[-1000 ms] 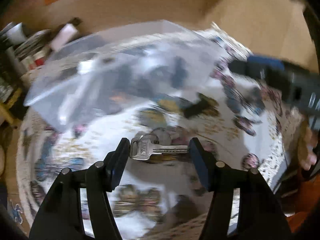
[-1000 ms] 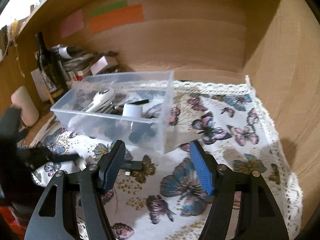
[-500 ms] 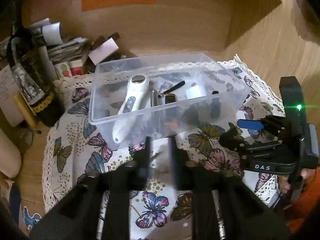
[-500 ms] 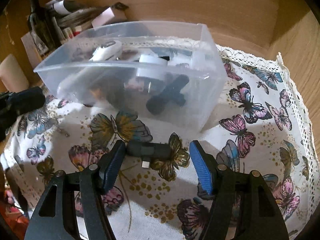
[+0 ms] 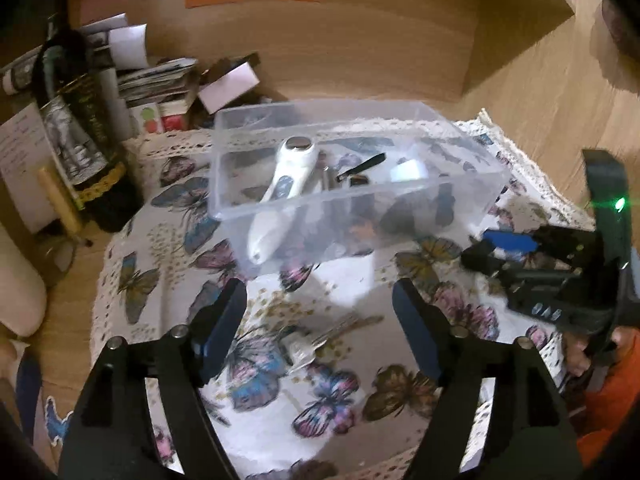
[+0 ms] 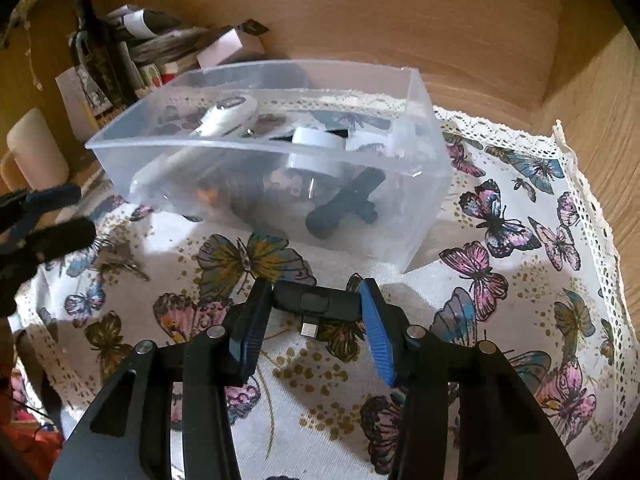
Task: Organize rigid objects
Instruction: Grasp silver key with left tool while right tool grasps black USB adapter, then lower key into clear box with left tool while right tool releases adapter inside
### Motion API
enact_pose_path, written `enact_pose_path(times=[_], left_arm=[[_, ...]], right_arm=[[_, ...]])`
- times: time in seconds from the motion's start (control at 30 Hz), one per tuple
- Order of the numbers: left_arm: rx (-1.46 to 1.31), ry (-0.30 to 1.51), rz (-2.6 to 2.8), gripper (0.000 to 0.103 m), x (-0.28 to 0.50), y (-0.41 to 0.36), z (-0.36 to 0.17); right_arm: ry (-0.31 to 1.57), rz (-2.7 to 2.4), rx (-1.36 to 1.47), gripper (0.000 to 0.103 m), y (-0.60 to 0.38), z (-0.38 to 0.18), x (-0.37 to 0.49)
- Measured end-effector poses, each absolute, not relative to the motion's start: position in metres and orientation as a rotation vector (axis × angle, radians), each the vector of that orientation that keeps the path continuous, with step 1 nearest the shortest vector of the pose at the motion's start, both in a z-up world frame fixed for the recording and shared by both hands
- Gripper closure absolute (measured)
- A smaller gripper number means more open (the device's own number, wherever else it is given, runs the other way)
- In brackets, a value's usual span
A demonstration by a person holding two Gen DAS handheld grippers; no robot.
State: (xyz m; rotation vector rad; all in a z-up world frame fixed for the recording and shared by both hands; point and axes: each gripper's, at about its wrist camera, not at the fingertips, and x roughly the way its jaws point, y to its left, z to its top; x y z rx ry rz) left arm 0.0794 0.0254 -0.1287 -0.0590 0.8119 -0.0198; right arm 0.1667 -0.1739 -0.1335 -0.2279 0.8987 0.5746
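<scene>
A clear plastic box (image 5: pixel 460 196) (image 6: pixel 420 216) stands on the butterfly cloth (image 5: pixel 352 280) and holds a white handheld device (image 5: pixel 286 178), a white round piece and several dark items. A silver key (image 5: pixel 316 344) lies on the cloth between the fingers of my left gripper (image 5: pixel 318 286). Its jaws are opening and do not touch the key. In the right wrist view my right gripper (image 6: pixel 315 286) is closing on a black plug-in adapter (image 6: pixel 320 302). Its pads meet both ends of the adapter, which rests on the cloth just before the box. The right gripper (image 5: pixel 490 250) also shows at the right of the left wrist view.
A dark bottle (image 5: pixel 80 140) (image 6: pixel 96 56), stacked papers and small boxes (image 5: pixel 160 80) crowd the back left corner. A cream cylinder (image 6: pixel 36 152) stands at the left. Wooden walls close in behind and on the right. A hand in an orange sleeve (image 5: pixel 580 360) holds the right gripper.
My left jaws shut around the key half a second ago and now stand wide, with the key on the cloth. My right gripper sank toward the black adapter and narrowed around it.
</scene>
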Motion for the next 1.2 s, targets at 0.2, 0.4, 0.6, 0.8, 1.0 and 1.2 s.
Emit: enact_pose_path(times=[0.2,0.4,0.6,0.8,1.0,1.2], left_arm=[[-0.054,0.926,0.001,0.022,0.074,0.036,-0.153],[-0.096,0.991,0.023,0.021,0.076,0.041,-0.167],[-0.050,1.007,0.015,0.021,0.090,0.025,-0.169],[-0.047,1.018,0.004,0.020,0.105,0.004,-0.169],[-0.084,0.993,0.066,0.023,0.114,-0.004,-0.169],[-0.046,0.968,0.062,0.042,0.115,-0.012,-0.167]], right_arm=[[0.872,0.591,-0.201,0.061,-0.183,-0.124,0.160],[0.855,0.601,-0.190,0.061,-0.186,-0.118,0.154],[0.850,0.607,-0.178,0.061,-0.185,-0.119,0.154],[0.851,0.599,-0.152,0.061,-0.189,-0.119,0.156],[0.842,0.609,-0.132,0.061,-0.193,-0.118,0.157],[0.837,0.628,-0.113,0.061,-0.196,-0.118,0.158]])
